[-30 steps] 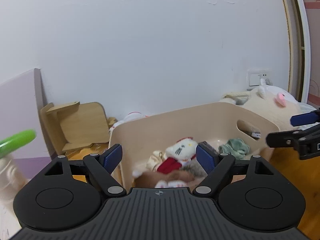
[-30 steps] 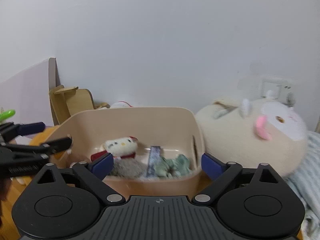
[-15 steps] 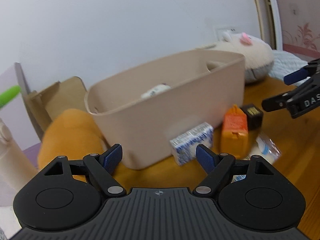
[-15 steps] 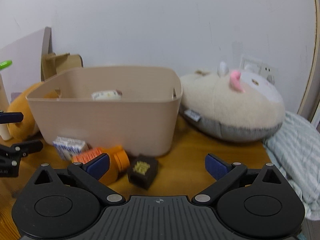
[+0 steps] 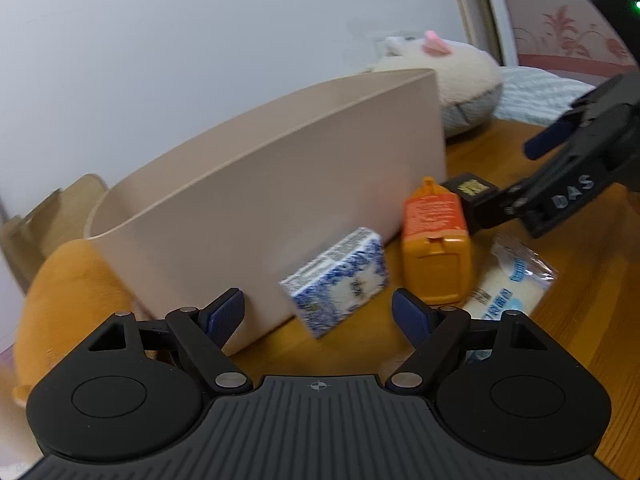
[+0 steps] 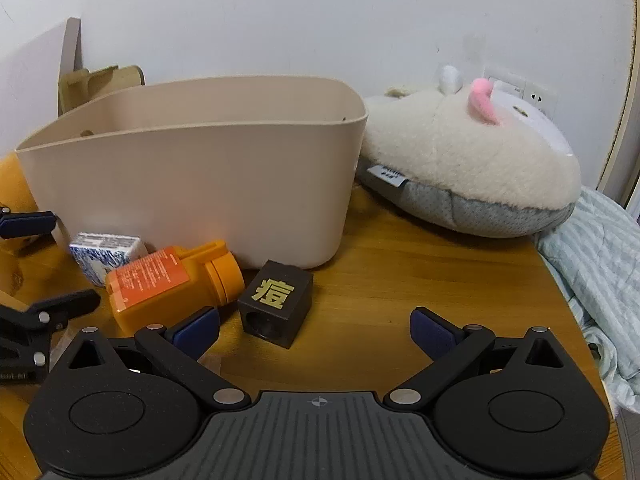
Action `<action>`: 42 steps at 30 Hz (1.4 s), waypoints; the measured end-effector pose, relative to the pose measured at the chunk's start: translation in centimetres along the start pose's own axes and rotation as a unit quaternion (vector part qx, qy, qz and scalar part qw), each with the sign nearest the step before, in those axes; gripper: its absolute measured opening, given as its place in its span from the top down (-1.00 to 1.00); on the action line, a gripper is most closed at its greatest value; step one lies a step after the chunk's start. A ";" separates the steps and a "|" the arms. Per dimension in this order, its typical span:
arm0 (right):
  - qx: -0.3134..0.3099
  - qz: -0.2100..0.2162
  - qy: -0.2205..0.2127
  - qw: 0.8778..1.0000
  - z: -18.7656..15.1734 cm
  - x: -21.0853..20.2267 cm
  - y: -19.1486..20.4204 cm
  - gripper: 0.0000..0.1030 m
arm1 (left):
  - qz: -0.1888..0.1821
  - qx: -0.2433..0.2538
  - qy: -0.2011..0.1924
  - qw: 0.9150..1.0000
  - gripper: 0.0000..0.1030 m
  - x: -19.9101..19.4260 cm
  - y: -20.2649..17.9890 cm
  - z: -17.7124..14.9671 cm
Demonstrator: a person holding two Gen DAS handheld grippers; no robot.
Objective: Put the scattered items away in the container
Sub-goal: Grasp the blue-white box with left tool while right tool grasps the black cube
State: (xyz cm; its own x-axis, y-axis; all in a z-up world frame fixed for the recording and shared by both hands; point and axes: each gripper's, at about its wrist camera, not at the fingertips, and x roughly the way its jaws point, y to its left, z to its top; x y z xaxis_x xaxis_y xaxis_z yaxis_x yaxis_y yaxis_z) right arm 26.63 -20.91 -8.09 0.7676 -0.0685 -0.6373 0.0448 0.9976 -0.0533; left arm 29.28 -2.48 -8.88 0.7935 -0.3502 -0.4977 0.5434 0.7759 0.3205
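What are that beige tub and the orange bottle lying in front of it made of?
The beige tub looks like matte moulded plastic: smooth seamless walls, rounded corners, soft sheen. The orange bottle also seems plastic, glossier, with a ribbed cap and a printed orange label that could be paper or film.

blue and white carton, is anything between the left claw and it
Nothing visible. The blue and white carton lies on the table against the beige container, straight ahead of the open left claw. The orange bottle lies beside it to the right, not in the path.
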 end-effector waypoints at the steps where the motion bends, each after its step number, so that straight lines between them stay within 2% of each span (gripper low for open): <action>1: 0.002 0.001 0.001 1.000 0.0 0.2 0.1 -1.00 | -0.008 0.005 -0.002 1.000 -0.60 0.2 -0.1 0.0; 9: 0.012 -0.007 0.009 1.000 0.3 1.4 0.2 -1.00 | -0.059 0.005 -0.010 0.998 -0.58 1.2 -0.7 0.3; 11: 0.017 -0.014 0.013 1.000 0.3 1.6 -0.1 -1.00 | -0.068 -0.001 -0.008 0.998 -0.49 1.5 -0.7 0.4; 13: 0.022 -0.022 0.016 0.999 0.2 1.7 -0.4 -1.00 | -0.076 -0.005 -0.002 0.997 -0.09 2.0 -0.9 0.7; 15: 0.024 -0.029 0.017 0.999 0.1 1.6 -0.7 -1.00 | -0.084 -0.005 0.005 0.996 0.00 2.3 -1.1 0.7; 18: 0.028 -0.039 0.020 0.999 0.0 1.5 -1.2 -1.00 | -0.087 -0.004 0.005 0.996 0.00 2.4 -1.3 0.8; 22: 0.039 -0.054 0.024 0.997 -0.1 1.5 -2.1 -1.00 | -0.094 -0.010 0.003 0.996 0.15 2.4 -1.3 1.0; 26: 0.052 -0.030 0.010 0.998 -0.1 1.1 -2.9 -1.00 | -0.080 -0.017 -0.003 0.997 0.15 2.4 -1.0 1.3; 31: 0.023 -0.025 0.012 0.999 0.4 2.0 -2.3 -0.98 | -0.080 -0.024 0.001 0.997 0.15 2.5 -0.7 1.6; 35: 0.017 -0.008 0.015 1.000 0.7 2.5 -2.2 -0.82 | -0.083 -0.025 0.003 0.996 0.19 2.6 -0.7 1.6; 36: 0.013 -0.008 0.016 1.000 0.7 2.6 -2.2 -0.78 | -0.085 -0.027 0.006 0.996 0.28 2.6 -0.7 1.6; 39: 0.004 0.002 0.021 1.000 0.8 2.9 -1.9 -0.51 | -0.094 -0.024 0.007 0.995 0.58 2.7 -0.8 1.5; 40: 0.003 0.008 0.022 1.000 0.8 3.0 -1.9 -0.37 | -0.098 -0.021 0.005 0.995 0.61 2.7 -0.9 1.5; 41: 0.002 0.012 0.024 1.000 0.7 3.1 -1.9 -0.14 | -0.099 -0.019 0.003 0.995 0.61 2.6 -1.0 1.5; 42: 0.003 0.019 0.024 1.000 0.6 3.1 -1.9 -0.05 | -0.101 -0.017 0.002 0.995 0.63 2.5 -1.1 1.4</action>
State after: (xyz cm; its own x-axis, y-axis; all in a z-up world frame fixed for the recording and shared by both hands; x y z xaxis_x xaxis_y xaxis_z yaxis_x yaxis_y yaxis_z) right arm 29.32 -23.01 -9.46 0.7367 -0.0317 -0.6755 0.0205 0.9995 -0.0246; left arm 31.08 -4.98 -9.35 0.6675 -0.4995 -0.5522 0.6824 0.7071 0.1853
